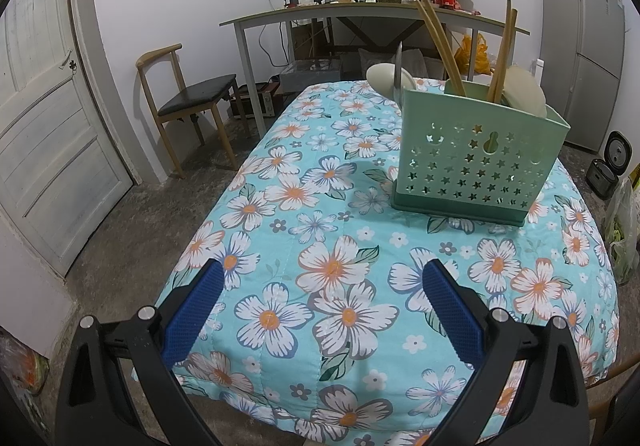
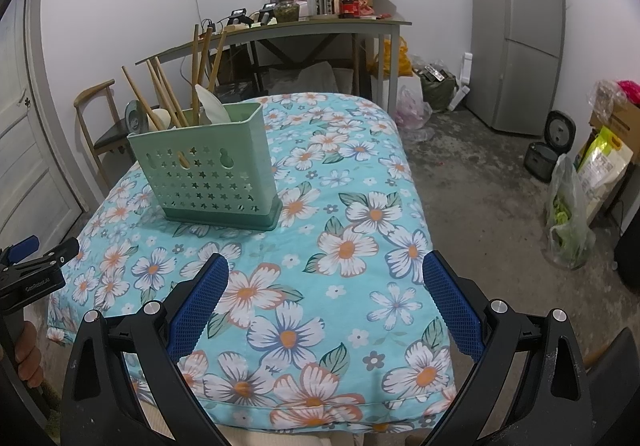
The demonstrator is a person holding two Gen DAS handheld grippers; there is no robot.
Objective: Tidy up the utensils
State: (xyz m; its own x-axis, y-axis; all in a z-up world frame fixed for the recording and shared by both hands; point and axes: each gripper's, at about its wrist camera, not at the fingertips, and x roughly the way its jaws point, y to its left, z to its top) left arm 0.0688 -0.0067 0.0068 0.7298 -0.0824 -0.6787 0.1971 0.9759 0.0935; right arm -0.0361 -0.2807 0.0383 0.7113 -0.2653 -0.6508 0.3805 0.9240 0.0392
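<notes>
A pale green utensil holder (image 1: 476, 162) (image 2: 208, 174) with star-shaped holes stands on the floral tablecloth (image 1: 320, 278) (image 2: 340, 246). Wooden chopsticks (image 1: 440, 42) (image 2: 160, 94), white spoons (image 1: 382, 80) (image 2: 214, 106) and a metal blade (image 1: 398, 70) stick up out of it. My left gripper (image 1: 323, 274) is open over the cloth, well short of the holder, with nothing between its blue pads (image 1: 192, 314). My right gripper (image 2: 326, 268) is open too, hovering over the near right part of the table. The left gripper also shows at the left edge of the right wrist view, held by a hand (image 2: 28, 354).
A wooden chair (image 1: 188, 102) stands left of the table near a white door (image 1: 48, 134). A cluttered side table (image 1: 372, 12) (image 2: 280, 30) lines the back wall. A grey fridge (image 2: 516, 34), a rice cooker (image 2: 548, 154) and bags (image 2: 568, 218) sit on the floor at right.
</notes>
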